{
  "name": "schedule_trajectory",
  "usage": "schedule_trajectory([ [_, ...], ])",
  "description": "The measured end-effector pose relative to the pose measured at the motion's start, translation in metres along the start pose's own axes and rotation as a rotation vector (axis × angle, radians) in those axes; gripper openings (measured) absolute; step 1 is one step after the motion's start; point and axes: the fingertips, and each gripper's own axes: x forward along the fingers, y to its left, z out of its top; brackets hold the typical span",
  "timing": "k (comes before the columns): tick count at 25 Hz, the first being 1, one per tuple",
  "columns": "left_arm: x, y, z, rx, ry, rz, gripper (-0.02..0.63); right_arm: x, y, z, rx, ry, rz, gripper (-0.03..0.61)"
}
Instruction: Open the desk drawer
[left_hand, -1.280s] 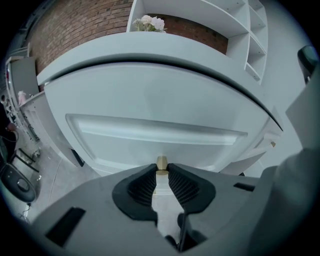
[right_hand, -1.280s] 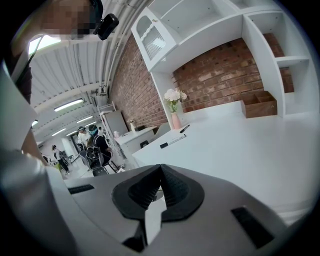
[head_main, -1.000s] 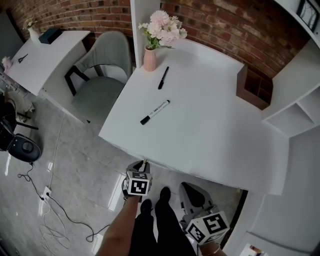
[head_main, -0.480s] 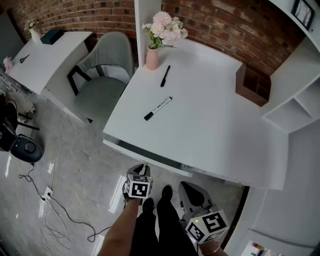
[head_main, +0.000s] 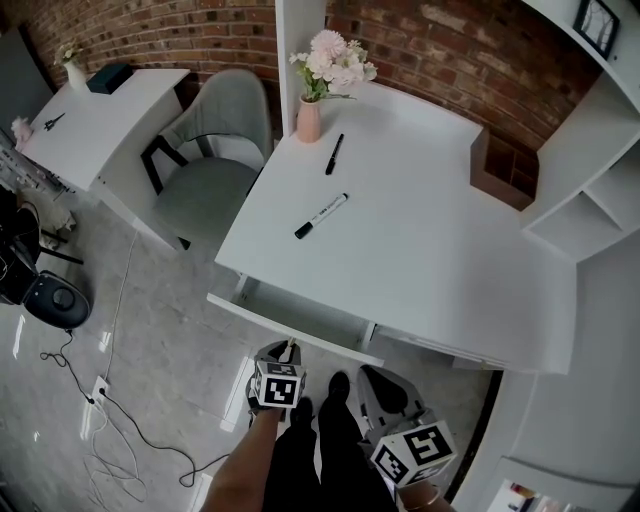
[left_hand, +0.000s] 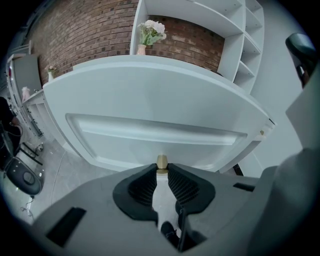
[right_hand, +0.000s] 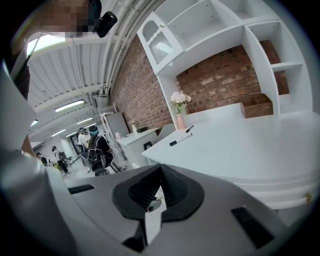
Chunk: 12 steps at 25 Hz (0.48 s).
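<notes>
The white desk (head_main: 430, 250) has its drawer (head_main: 290, 328) pulled partway out from under the front edge, and the drawer's inside shows in the head view. In the left gripper view the white drawer front (left_hand: 150, 132) fills the frame, with its small brass knob (left_hand: 162, 162) pinched between the black pads. My left gripper (head_main: 289, 348) is shut on that knob, just in front of the drawer. My right gripper (head_main: 369, 374) hangs lower right, off the desk, with its pads (right_hand: 150, 187) together and nothing between them.
On the desktop lie a marker (head_main: 321, 215) and a black pen (head_main: 333, 154), beside a pink vase of flowers (head_main: 309, 118) and a brown box (head_main: 510, 170). A grey chair (head_main: 205, 180) and a second desk (head_main: 90, 120) stand left. Shelves (head_main: 590, 200) rise right; cables (head_main: 110, 420) trail on the floor.
The drawer has slid out from under the desktop, from flush to partly open. My left gripper came back with the knob. The right gripper shifted only slightly.
</notes>
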Motion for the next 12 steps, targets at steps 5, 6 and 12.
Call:
schedule_trajectory([
  [5,-0.010,0.000,-0.015,-0.003,0.010,0.004,0.077,-0.002,0.005,0.001,-0.004,-0.006,0.003,0.005],
  [6,-0.012,-0.001,-0.017,-0.001,0.013,0.004,0.077,-0.002,0.006,0.001,-0.006,-0.008,0.004,0.005],
  [12,-0.023,-0.002,-0.034,0.002,0.024,0.004,0.077,0.000,0.014,0.005,-0.012,-0.015,0.012,0.005],
])
